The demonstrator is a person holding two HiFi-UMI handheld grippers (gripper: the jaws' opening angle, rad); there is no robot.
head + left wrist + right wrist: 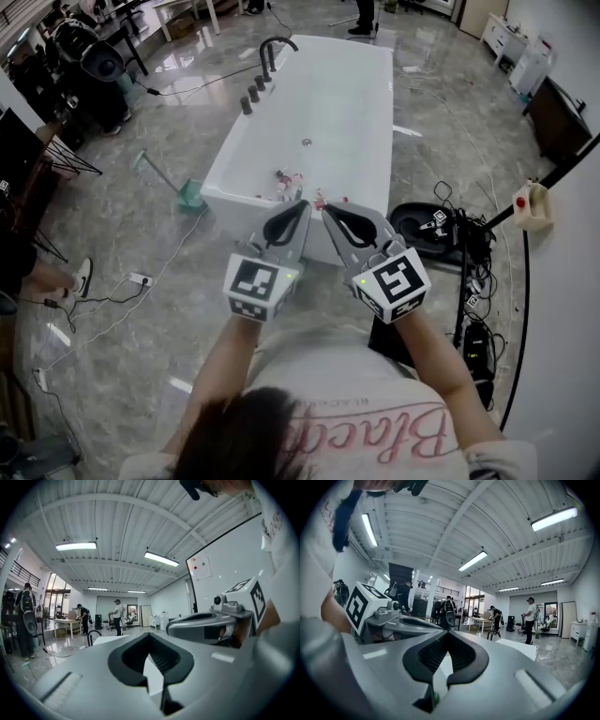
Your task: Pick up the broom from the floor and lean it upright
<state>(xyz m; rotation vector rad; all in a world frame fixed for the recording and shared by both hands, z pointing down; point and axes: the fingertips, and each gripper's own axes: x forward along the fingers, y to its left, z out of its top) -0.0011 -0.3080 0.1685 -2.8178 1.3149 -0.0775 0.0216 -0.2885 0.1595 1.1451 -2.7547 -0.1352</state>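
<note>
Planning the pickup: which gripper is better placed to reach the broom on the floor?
Left, probably. The broom lies left of the bathtub, nearer the left gripper; the right gripper would have to cross over. Both shut, empty.

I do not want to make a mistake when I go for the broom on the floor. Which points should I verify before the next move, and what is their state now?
1. Left gripper empty: ok, jaws together with nothing between them.
2. Right gripper empty: ok, also shut on nothing.
3. Jaws open for a grasp: not ok, both must open first.
4. Broom found: ok, it lies on the floor beside the bathtub, its teal head nearest the tub.
5. Way to the broom free: not ok, a power strip lies on the floor close to the way.
6. Place to lean it: probably ok, the tub wall is next to it.
</note>
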